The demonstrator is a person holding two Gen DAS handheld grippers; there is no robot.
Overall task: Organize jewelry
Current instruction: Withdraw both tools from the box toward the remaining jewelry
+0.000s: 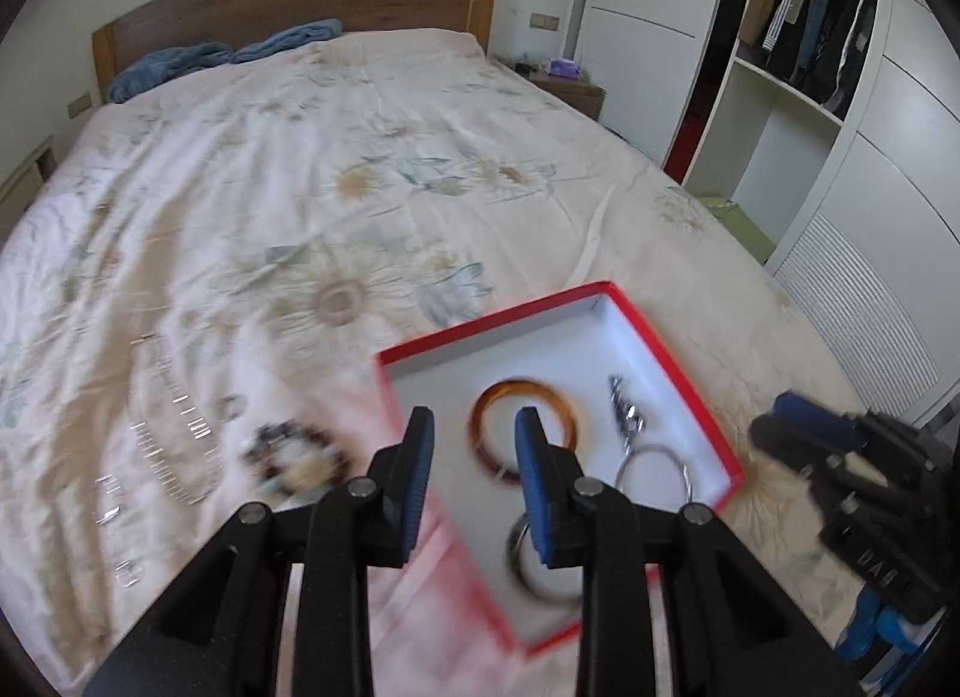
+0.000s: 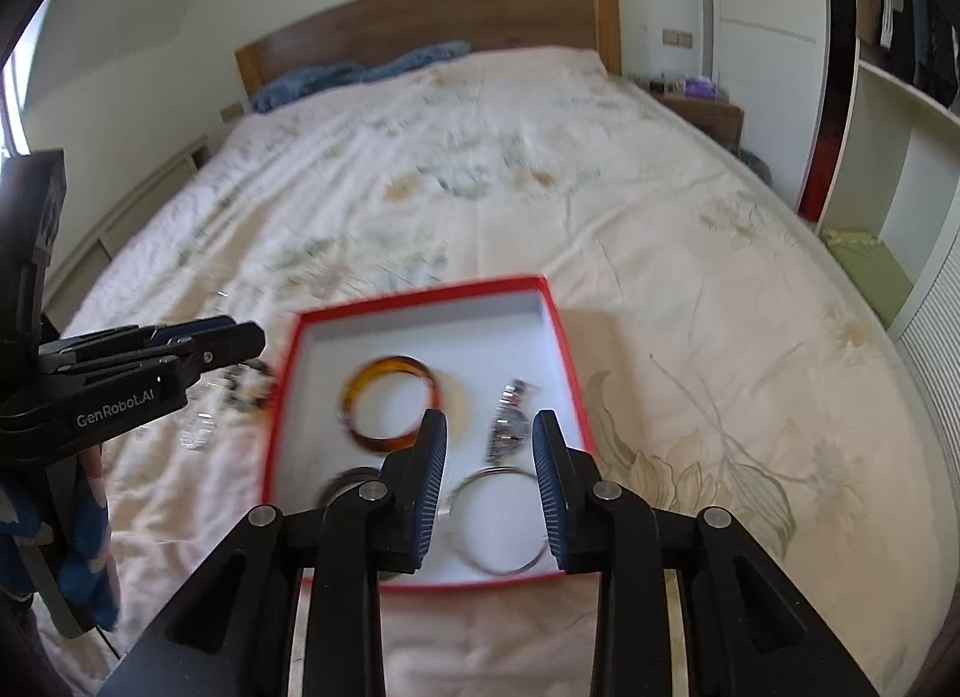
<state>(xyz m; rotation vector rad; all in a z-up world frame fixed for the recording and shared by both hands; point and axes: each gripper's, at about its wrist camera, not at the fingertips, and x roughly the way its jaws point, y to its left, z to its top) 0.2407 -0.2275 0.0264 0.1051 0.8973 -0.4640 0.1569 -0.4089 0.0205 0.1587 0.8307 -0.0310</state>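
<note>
Bed (image 1: 300,187) with floral cover carries red box (image 2: 558,337). Inside box: amber bangle (image 2: 390,409), watch (image 2: 510,427), silver ring (image 2: 498,523). Beaded bracelet (image 1: 294,457) lies beside box. Left claw (image 1: 474,463) and right claw (image 2: 489,469) both released, empty, above box.

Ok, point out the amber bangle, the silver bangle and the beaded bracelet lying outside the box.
amber bangle (image 2: 390,440): right wrist view, near band of the ring.
silver bangle (image 2: 480,476): right wrist view, top arc of the thin hoop.
beaded bracelet (image 1: 282,445): left wrist view, blurred beads on its left side.
</note>
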